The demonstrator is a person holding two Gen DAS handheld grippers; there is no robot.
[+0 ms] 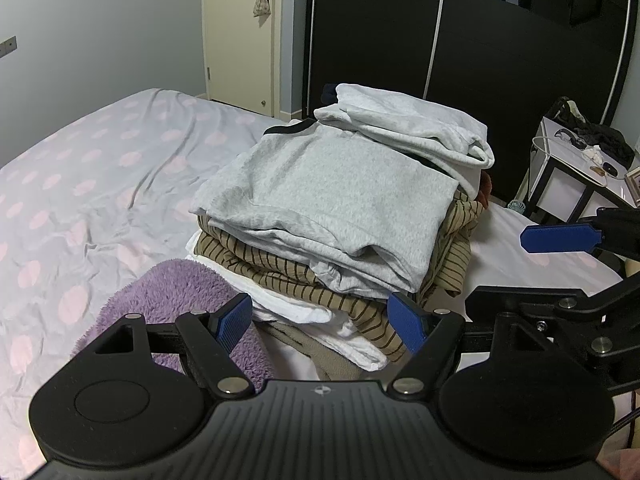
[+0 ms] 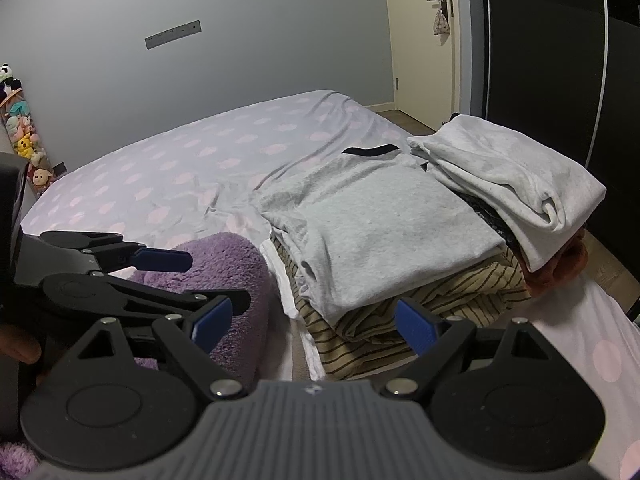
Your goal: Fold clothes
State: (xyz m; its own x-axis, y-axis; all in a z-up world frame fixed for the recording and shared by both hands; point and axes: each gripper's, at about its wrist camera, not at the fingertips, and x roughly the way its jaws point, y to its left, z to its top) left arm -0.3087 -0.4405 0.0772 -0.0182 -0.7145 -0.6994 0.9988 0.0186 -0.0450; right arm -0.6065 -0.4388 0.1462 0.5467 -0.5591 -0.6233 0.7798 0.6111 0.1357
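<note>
Your left gripper and right gripper both hover with jaws apart and nothing between them, just in front of the stack of folded clothes. A purple fleece lies left of the stack. Both rest on the dotted bed, with the dark wardrobe beyond the stack.

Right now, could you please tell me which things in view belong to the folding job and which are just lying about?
Belongs to the job:
- grey top, uppermost on the pile
- white garment
- striped garment
- purple fleece
- left gripper and right gripper, both open and empty

Just lying about:
- side table with clutter
- plush toys
- pouch on the door handle
</note>
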